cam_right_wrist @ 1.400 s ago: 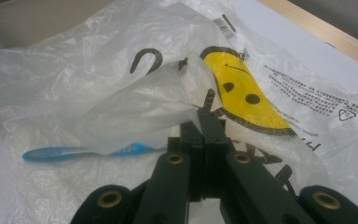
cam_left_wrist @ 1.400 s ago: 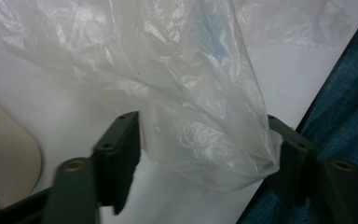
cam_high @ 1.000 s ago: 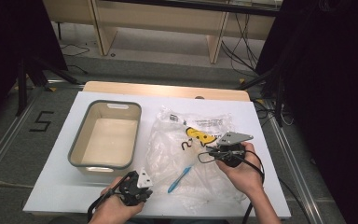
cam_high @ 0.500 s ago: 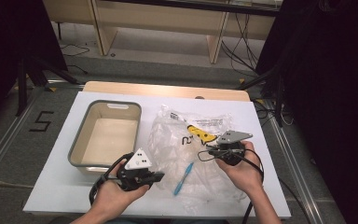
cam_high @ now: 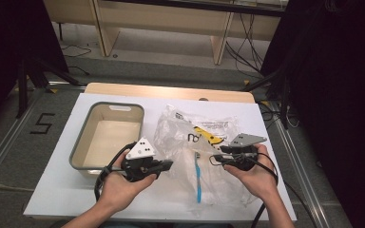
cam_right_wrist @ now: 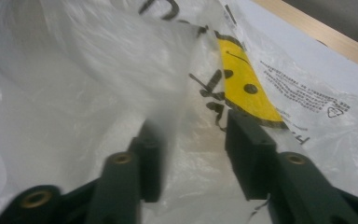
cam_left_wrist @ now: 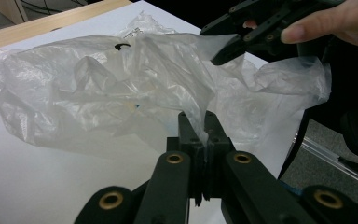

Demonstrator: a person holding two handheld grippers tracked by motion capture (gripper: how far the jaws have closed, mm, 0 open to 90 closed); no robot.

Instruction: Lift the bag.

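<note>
Our left gripper (cam_left_wrist: 205,140) is closed, pinching the plastic bag (cam_left_wrist: 121,88); our right gripper (cam_right_wrist: 191,154) stands open around a fold. We judge the film light, limp and slippery, so we should grip its bunched edge.

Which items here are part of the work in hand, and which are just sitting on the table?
In use:
- plastic bag, pinched by the left tongs
- right tongs, jaws apart at the bag's film
- blue toothbrush, lying at the bag, possibly meant for it

Lying about:
- grey bin, untouched beside the bag
</note>
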